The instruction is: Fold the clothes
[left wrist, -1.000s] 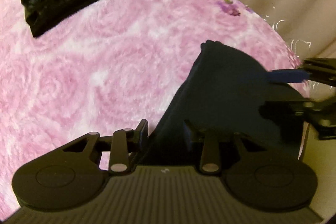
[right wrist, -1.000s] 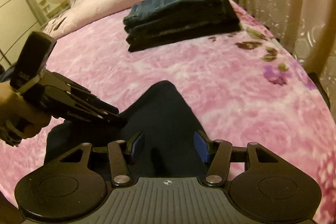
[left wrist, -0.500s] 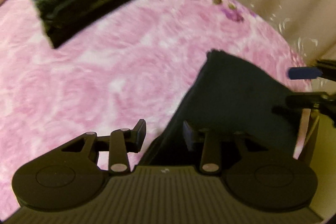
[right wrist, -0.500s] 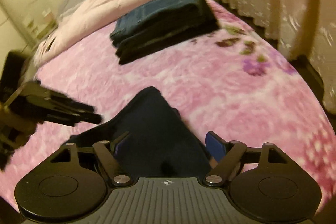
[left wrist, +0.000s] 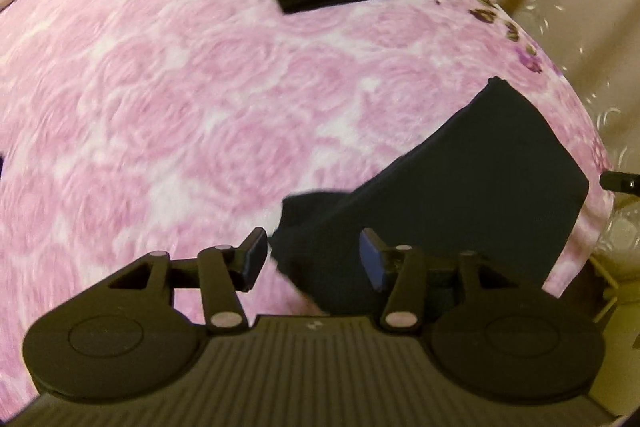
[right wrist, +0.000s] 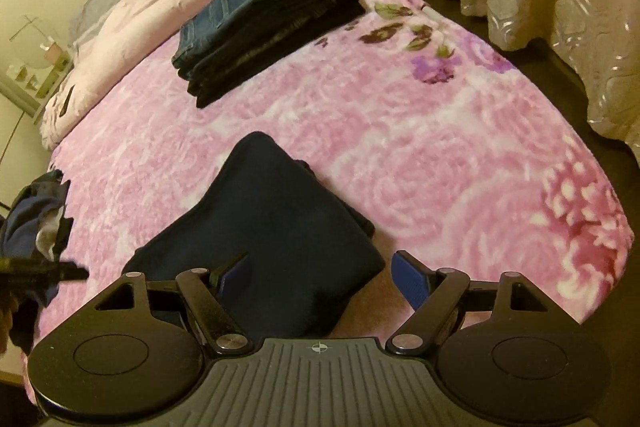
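Bedspread (right wrist: 420, 131), pink and floral, is seen under everything. A folded navy garment (right wrist: 272, 227) lies on it near the close edge; its nearest part is hidden behind the right gripper (right wrist: 316, 277), whose jaws stand wide, released, pads clear of the cloth. The left gripper (left wrist: 310, 259) is opening, with only the garment's (left wrist: 460, 195) loose corner seen between its blurred pads, nothing pinched. A stack of folded jeans (right wrist: 260, 23) sits well apart. A crumpled blue pile (right wrist: 36, 223) is cut off at the frame edge.

Dim warm light, blur, fisheye warping
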A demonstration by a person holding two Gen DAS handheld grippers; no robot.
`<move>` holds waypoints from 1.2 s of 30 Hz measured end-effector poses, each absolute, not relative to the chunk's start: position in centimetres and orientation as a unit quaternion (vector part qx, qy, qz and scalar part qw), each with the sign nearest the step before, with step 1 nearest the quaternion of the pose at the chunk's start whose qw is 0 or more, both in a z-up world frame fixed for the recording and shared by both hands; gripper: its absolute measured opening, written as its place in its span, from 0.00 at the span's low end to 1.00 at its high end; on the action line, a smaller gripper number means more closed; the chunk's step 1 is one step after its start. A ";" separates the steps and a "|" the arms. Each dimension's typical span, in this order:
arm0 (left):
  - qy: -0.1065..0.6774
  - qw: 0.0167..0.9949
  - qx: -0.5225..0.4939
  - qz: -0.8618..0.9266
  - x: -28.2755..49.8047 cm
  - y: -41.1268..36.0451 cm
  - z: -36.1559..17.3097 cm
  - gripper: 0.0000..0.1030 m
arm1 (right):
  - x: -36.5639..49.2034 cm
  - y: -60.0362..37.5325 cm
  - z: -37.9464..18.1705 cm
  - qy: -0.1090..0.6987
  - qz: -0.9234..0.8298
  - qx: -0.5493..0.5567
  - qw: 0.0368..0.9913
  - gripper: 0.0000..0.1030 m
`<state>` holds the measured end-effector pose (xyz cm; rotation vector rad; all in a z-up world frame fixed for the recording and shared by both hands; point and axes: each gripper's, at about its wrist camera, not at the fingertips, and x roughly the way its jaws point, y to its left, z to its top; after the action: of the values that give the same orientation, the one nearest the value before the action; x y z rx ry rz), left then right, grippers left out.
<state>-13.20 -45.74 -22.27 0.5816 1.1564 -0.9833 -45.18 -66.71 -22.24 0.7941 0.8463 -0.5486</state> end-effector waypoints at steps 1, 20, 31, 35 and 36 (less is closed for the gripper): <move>0.519 0.687 0.258 -0.439 -13.3 -45.3 -22.4 0.48 | -45.2 -66.5 -22.1 0.393 -0.262 0.373 0.799 0.77; 0.501 0.661 0.247 -0.501 -13.5 -39.6 -21.4 0.63 | -46.2 -60.2 -19.4 0.368 -0.356 0.402 0.759 0.77; 0.510 0.653 0.262 -0.494 -17.9 -43.7 -22.1 0.65 | -48.5 -66.8 -25.1 0.363 -0.305 0.454 0.754 0.77; 0.519 0.646 0.271 -0.489 -20.2 -47.4 -22.8 0.65 | -48.7 -68.1 -28.3 0.346 -0.265 0.497 0.750 0.77; 0.519 0.644 0.275 -0.489 -20.8 -48.3 -23.0 0.65 | -48.6 -68.3 -29.1 0.341 -0.250 0.506 0.752 0.77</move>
<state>-20.76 -48.29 -22.96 0.6258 1.1827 -1.1143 -48.56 -68.27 -29.13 1.1049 0.7450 -0.5456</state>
